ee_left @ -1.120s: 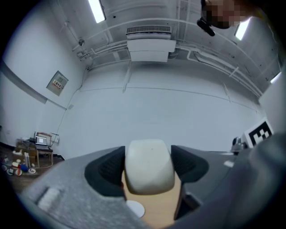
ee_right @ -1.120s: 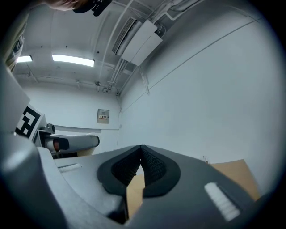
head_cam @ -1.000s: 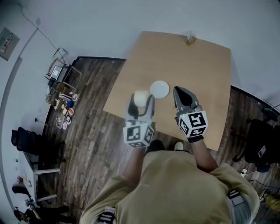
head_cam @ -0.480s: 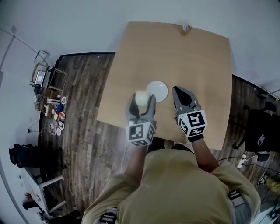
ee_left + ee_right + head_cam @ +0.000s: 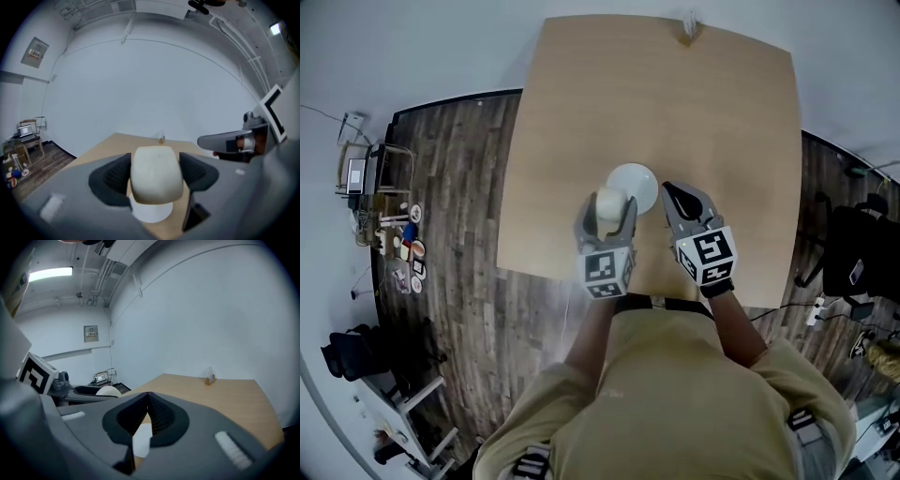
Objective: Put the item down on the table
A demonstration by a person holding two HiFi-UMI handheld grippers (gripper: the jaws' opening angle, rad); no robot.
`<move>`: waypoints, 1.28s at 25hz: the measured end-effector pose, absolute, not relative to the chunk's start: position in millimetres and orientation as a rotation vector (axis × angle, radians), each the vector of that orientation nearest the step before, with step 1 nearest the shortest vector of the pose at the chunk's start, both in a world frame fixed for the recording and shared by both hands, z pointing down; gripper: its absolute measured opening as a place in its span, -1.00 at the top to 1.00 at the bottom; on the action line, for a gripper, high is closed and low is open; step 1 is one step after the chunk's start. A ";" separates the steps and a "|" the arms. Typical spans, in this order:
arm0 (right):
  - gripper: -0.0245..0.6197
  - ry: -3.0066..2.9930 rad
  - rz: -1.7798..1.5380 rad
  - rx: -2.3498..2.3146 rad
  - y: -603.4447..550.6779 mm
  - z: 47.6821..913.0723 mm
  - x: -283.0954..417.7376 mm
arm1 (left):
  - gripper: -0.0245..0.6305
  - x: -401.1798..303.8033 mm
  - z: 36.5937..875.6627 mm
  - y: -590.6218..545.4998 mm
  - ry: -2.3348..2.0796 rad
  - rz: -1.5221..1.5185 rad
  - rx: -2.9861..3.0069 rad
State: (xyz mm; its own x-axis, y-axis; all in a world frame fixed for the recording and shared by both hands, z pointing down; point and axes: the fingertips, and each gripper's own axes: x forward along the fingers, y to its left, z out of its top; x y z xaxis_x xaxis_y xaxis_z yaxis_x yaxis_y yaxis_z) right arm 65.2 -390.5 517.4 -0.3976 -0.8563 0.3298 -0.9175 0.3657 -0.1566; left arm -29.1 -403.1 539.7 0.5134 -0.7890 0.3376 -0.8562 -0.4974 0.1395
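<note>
A cream, rounded item (image 5: 608,203) sits clamped between the jaws of my left gripper (image 5: 607,202), which is shut on it. In the left gripper view the item (image 5: 156,174) hangs just above a white plate (image 5: 150,213). From the head view the plate (image 5: 640,178) lies on the wooden table (image 5: 675,103), partly under the item. My right gripper (image 5: 669,191) hovers beside the plate's right edge, jaws shut with nothing between them. Through the right gripper (image 5: 147,395) I see a strip of the plate (image 5: 140,441) and the held item (image 5: 108,391) at left.
A small holder (image 5: 688,28) stands at the table's far edge. Wood floor lies to the left, with cluttered shelves (image 5: 398,244). A dark chair (image 5: 853,253) stands off the table's right side. The table's near edge runs just below both grippers.
The view has shifted forward over the table. Both grippers now sit farther in from the near edge, and the held item overlaps the plate's near-left rim. The grip has not changed.
</note>
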 end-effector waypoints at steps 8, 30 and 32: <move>0.90 -2.310 0.602 1.579 -408.3 578.7 72.4 | -0.05 -13.1 624.5 -434.7 -1.250 0.546 2.398; 0.90 -2.129 0.811 1.617 -425.0 667.5 100.5 | -0.06 22.2 766.1 -456.9 -1.018 0.960 2.307; 0.90 -2.126 0.809 1.623 -424.8 668.1 103.4 | -0.06 22.2 776.4 -454.3 -1.014 0.991 2.300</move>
